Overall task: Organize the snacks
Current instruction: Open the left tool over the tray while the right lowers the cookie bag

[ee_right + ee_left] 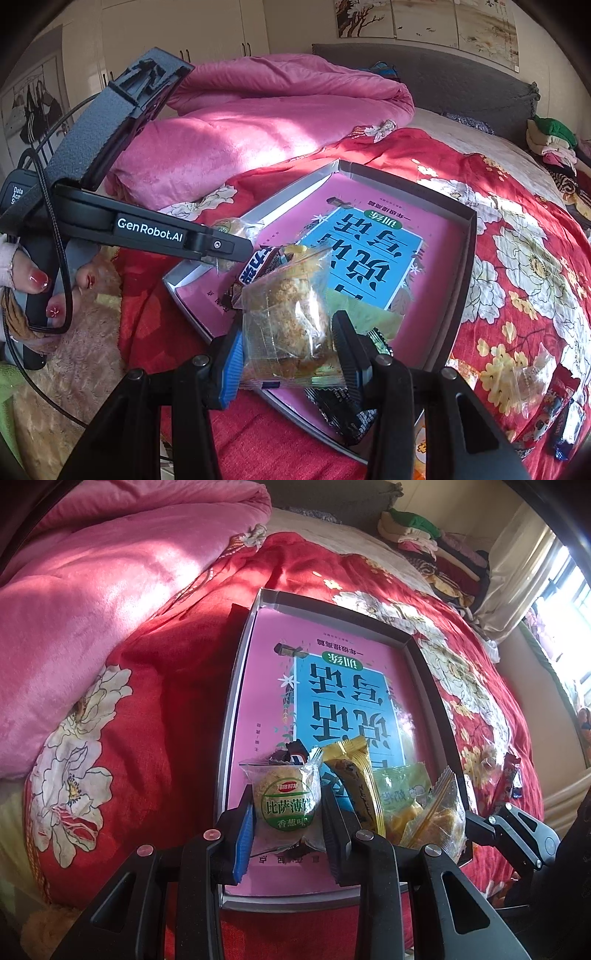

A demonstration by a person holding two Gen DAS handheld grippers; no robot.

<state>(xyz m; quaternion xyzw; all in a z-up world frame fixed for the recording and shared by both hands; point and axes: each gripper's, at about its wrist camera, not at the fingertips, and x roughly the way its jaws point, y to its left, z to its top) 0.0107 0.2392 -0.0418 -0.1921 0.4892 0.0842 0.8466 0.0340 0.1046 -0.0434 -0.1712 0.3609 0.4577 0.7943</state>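
We keep both over the box on the bed to drop snacks in: left claw grips a cracker pack, right claw a clear pastry bag.

Both wrist views look steeply down, close above the shared box.

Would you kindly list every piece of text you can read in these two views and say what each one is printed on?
"GenRobot.AI": side of the left gripper.
"比萨薄饼" and "香葱味": round snack packet held in the left gripper's fingers.
"训练": top of the upside-down blue book cover in the box; its bigger characters I can't read surely.
"Data": grey handle tag, rest cut off.
Other wrappers: too blurred.
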